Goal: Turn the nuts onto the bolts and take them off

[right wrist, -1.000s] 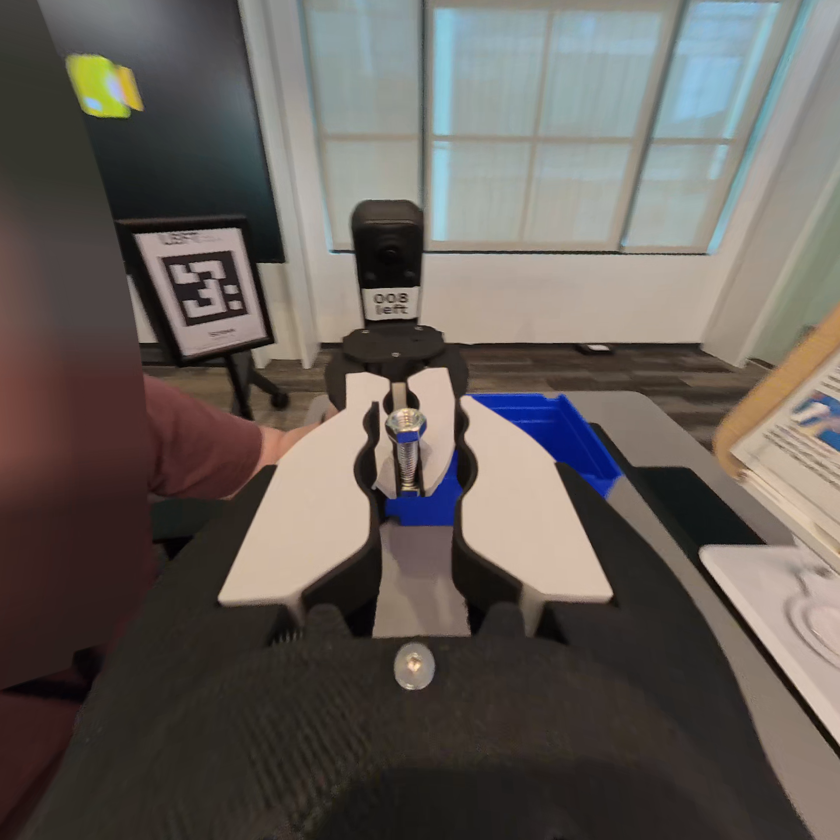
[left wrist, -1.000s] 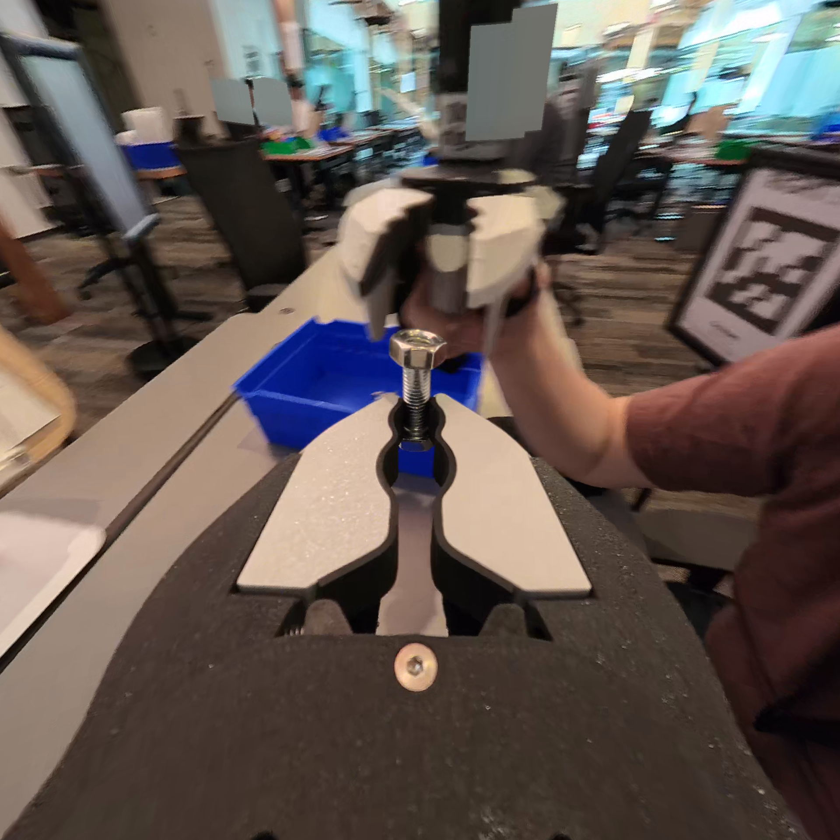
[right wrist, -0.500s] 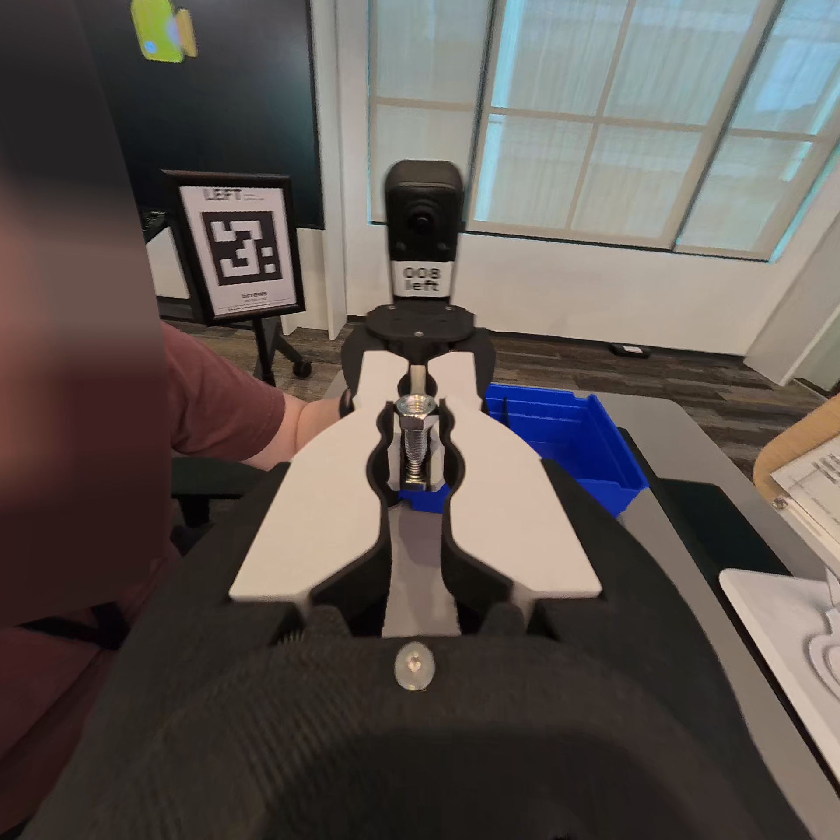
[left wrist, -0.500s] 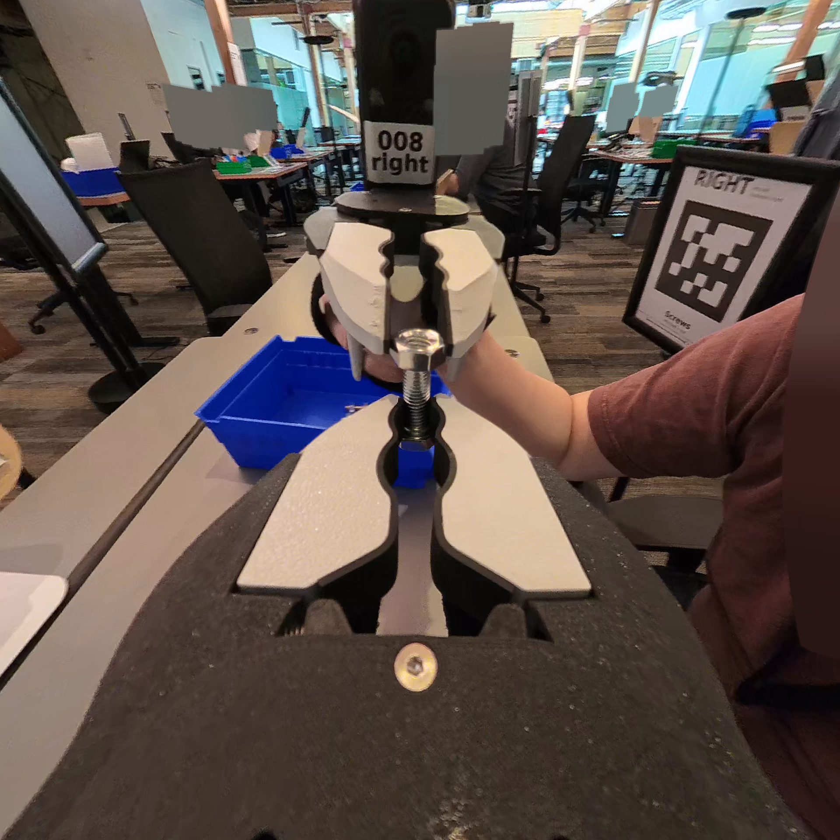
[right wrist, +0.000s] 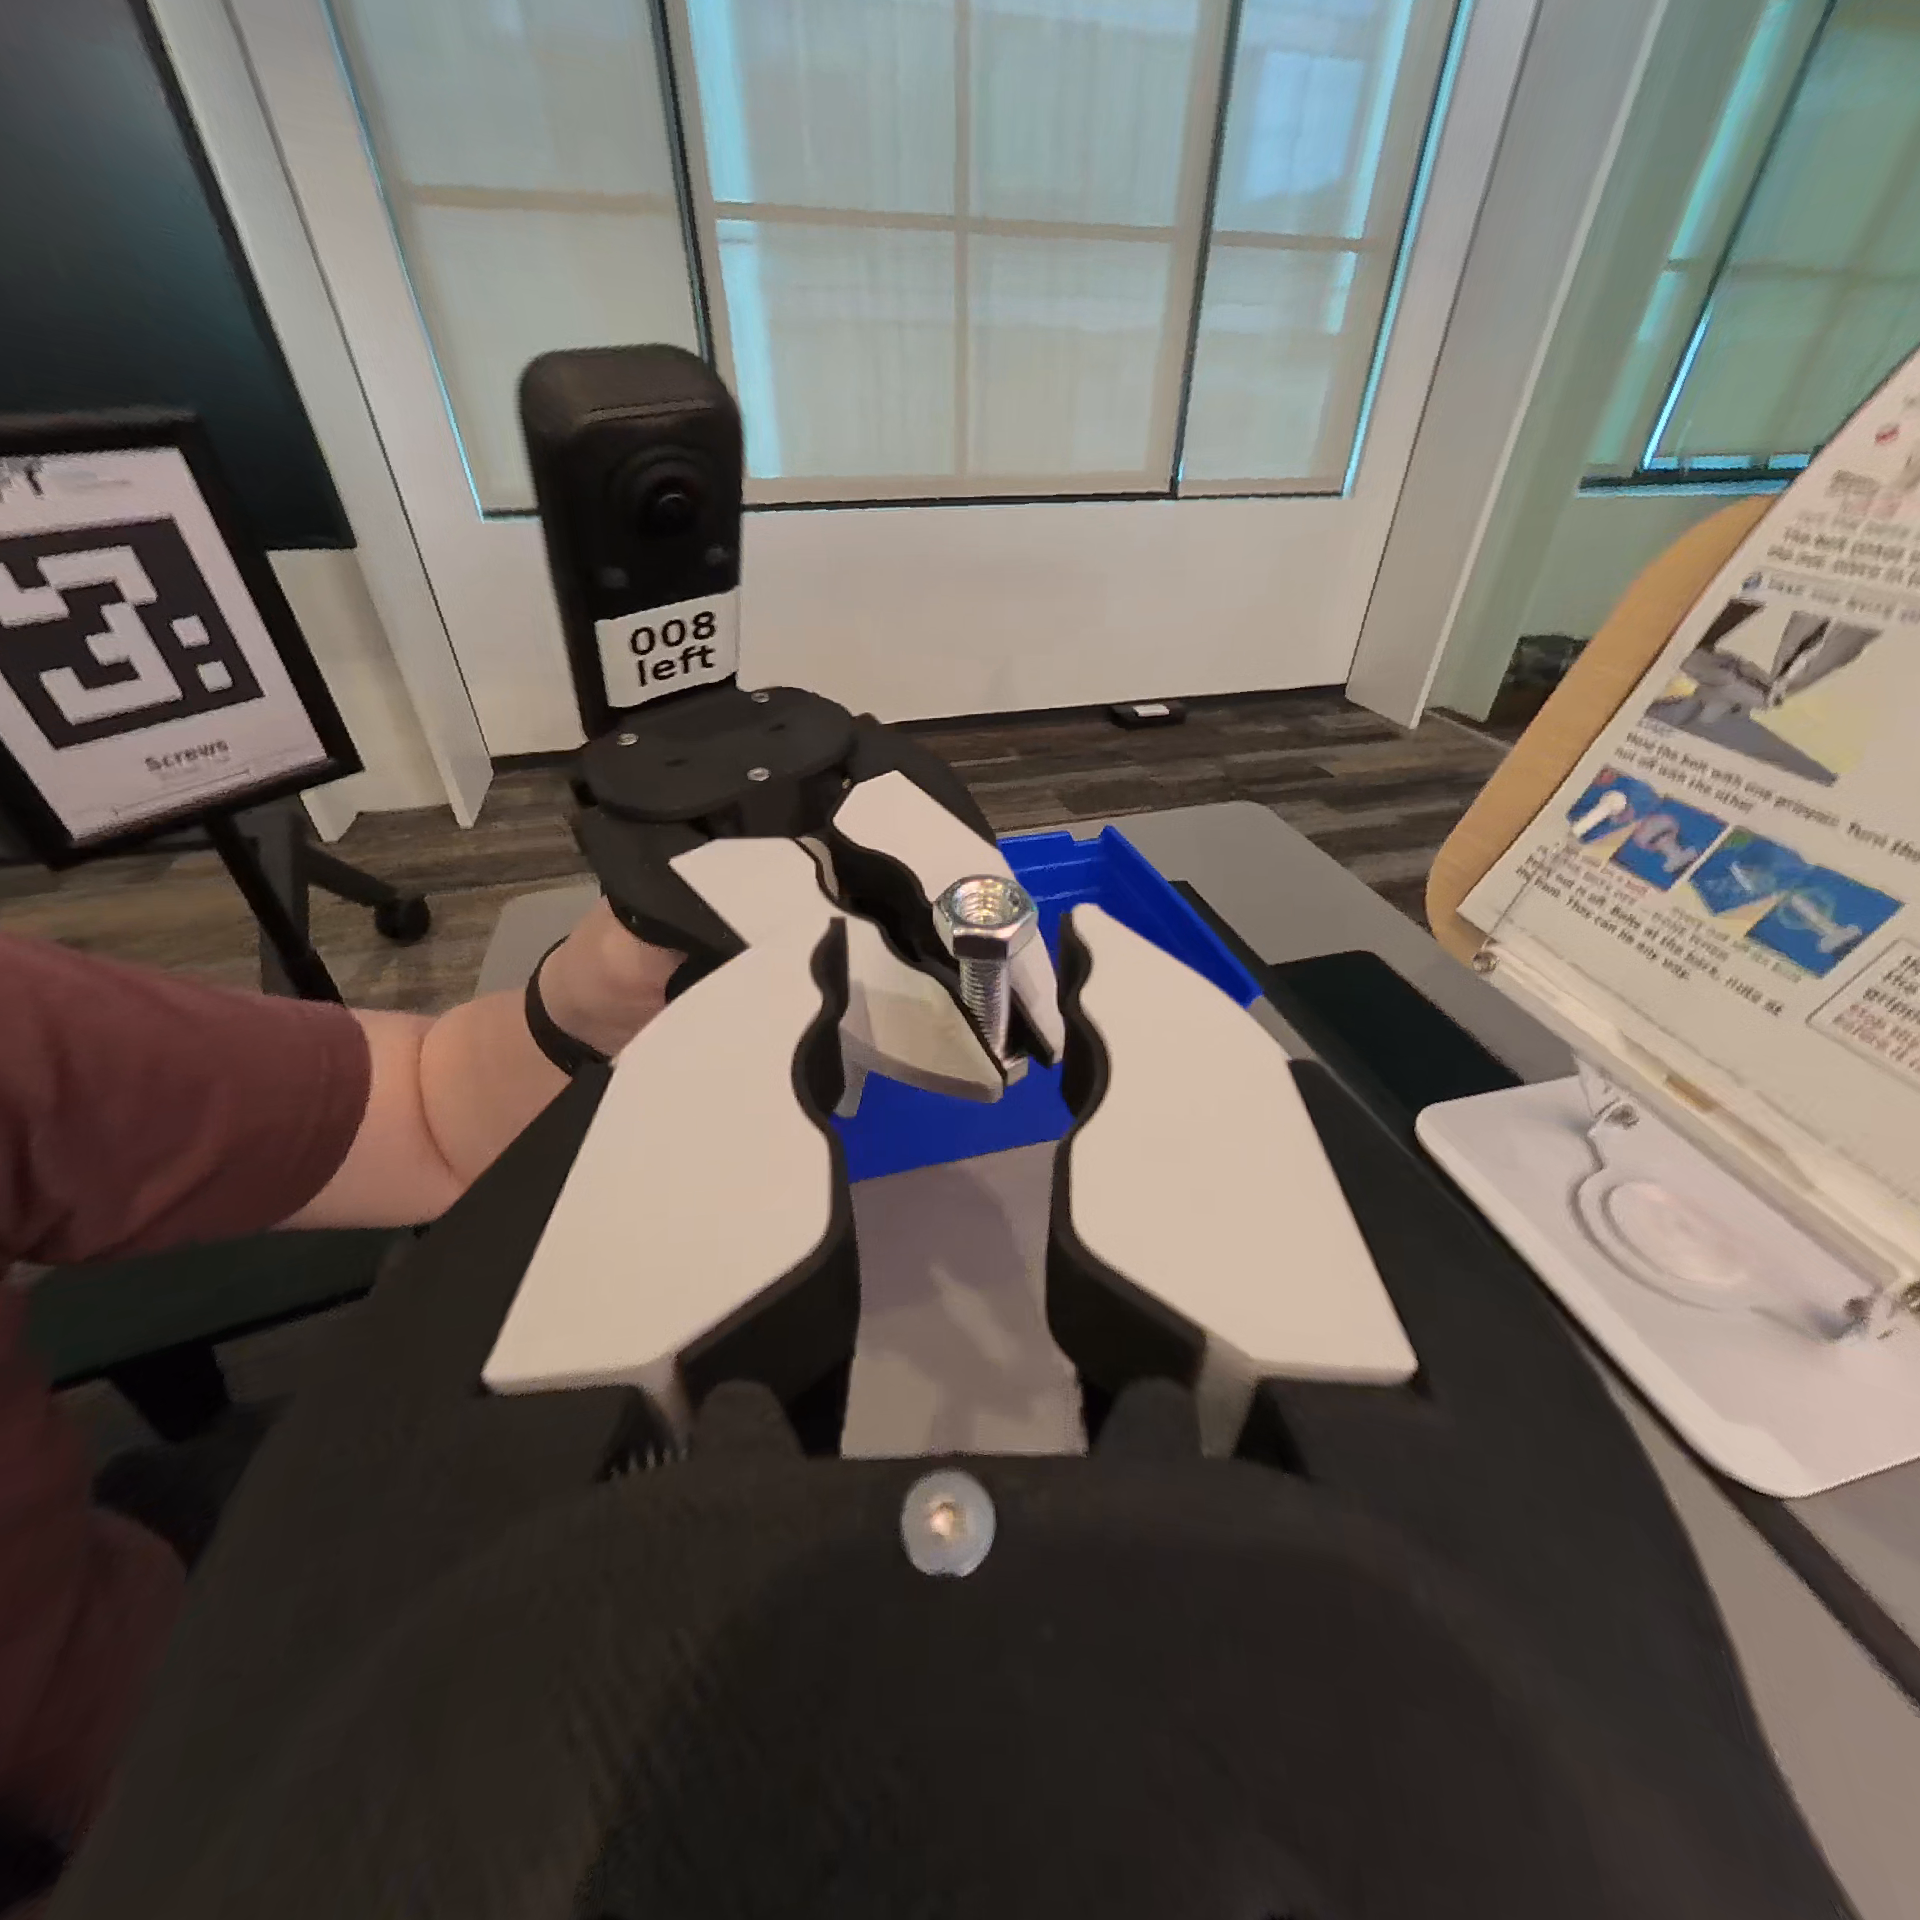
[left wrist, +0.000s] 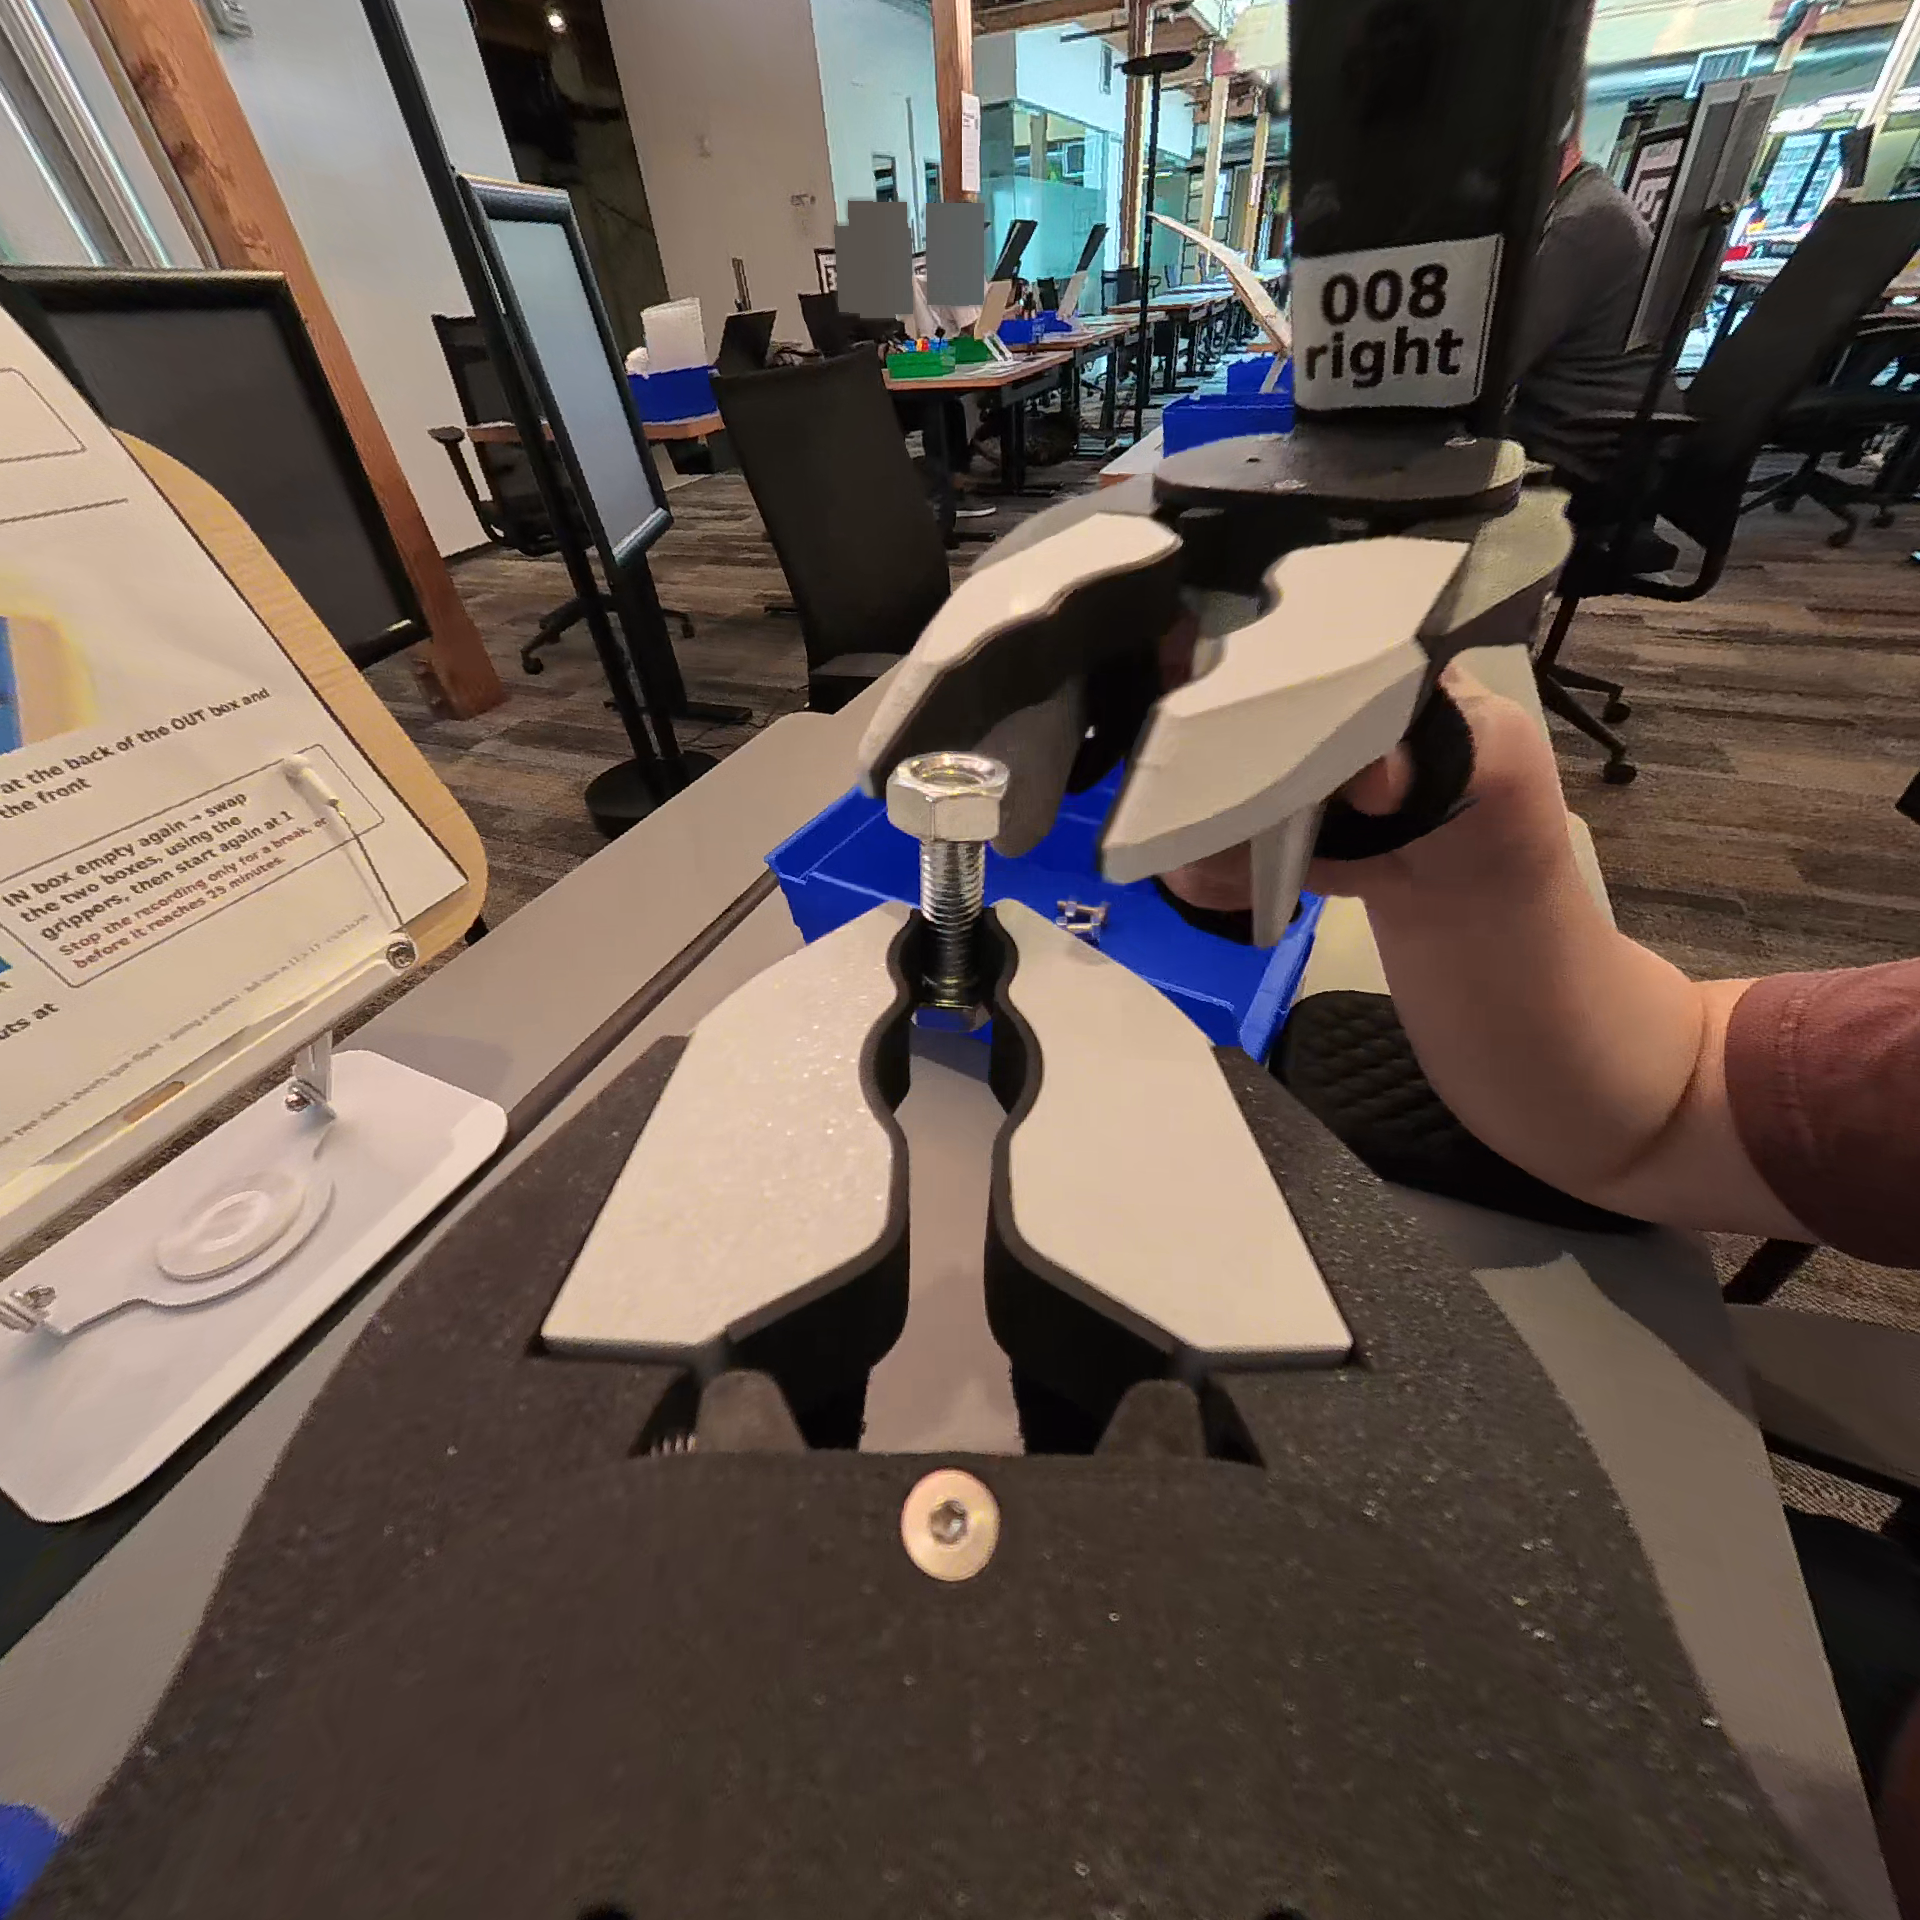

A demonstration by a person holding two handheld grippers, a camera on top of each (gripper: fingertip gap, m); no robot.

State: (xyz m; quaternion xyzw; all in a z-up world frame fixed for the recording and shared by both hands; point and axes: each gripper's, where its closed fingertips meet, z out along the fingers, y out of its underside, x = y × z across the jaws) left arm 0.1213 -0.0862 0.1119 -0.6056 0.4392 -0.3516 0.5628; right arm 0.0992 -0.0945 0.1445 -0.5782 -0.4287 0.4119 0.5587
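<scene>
1. Over the blue bin [left wrist: 1174, 961], the left gripper [left wrist: 951, 977] is clenched on the bottom end of a bolt [left wrist: 948, 904]. The left wrist view shows a couple of small metal parts [left wrist: 1081, 914] lying in the bin, plus the hand [left wrist: 1455, 862] on the right gripper [left wrist: 1081, 821] at about 1 o'clock. The right wrist view hides the bin's inside and shows the bolt from the opposite side instead.
2. Right gripper [right wrist: 951, 997]: jaws spread wide and holding nothing. Its near finger [left wrist: 997, 686] sits just behind the nut [left wrist: 948, 795], but I can't tell if they touch.
3. Bolt's long axis runs up and down, roughly 12 to 6, and in the right wrist view it leans a bit. The nut [right wrist: 984, 916] sits at the very top, hole facing up.
4. Surface is a grey table [left wrist: 582, 997]. An instruction sheet on a wooden board [left wrist: 135, 831] stands at 9 o'clock in the left view. Behind it there's an open office with black chairs [left wrist: 831, 499] and desks. The right view gets big windows [right wrist: 966, 239] and a framed marker sign [right wrist: 125, 634] at 10 o'clock.
</scene>
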